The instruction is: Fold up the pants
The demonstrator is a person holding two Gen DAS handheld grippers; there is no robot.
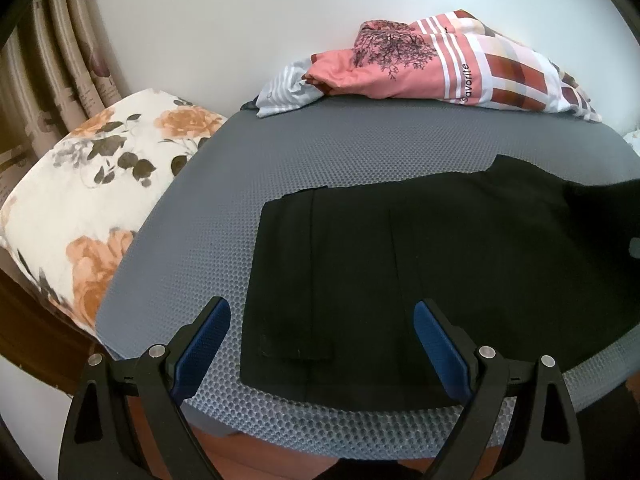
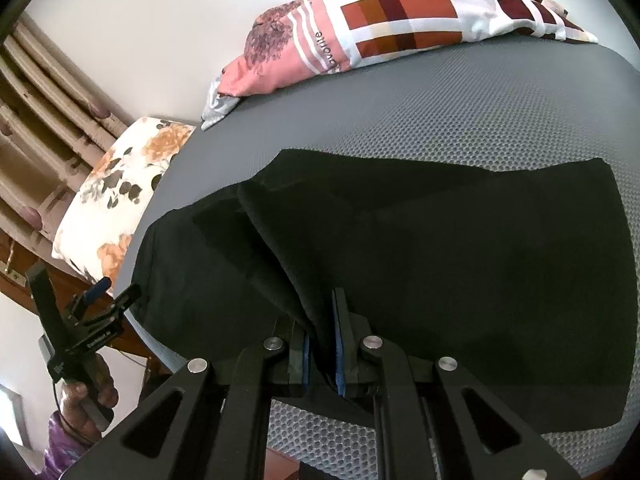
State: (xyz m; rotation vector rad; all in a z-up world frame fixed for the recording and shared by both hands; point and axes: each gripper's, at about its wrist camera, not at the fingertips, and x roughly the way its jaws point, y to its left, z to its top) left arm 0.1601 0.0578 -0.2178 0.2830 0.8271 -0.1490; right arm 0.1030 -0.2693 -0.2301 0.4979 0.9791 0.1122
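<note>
The black pants (image 1: 420, 264) lie spread on a grey honeycomb mat (image 1: 320, 152). My left gripper (image 1: 322, 344) is open and empty, hovering over the pants' near left corner by the mat's front edge. My right gripper (image 2: 322, 344) is shut on a fold of the pants (image 2: 440, 264) and lifts that fold off the mat (image 2: 460, 112). The left gripper also shows in the right wrist view (image 2: 102, 294), held by a hand off the mat's left edge.
A pink and checked pillow (image 1: 452, 68) lies at the mat's far edge. A floral cushion (image 1: 92, 196) sits to the left, with curtains (image 1: 52, 64) behind it. A white wall stands behind. The mat's front edge overhangs a wooden surface (image 1: 248, 456).
</note>
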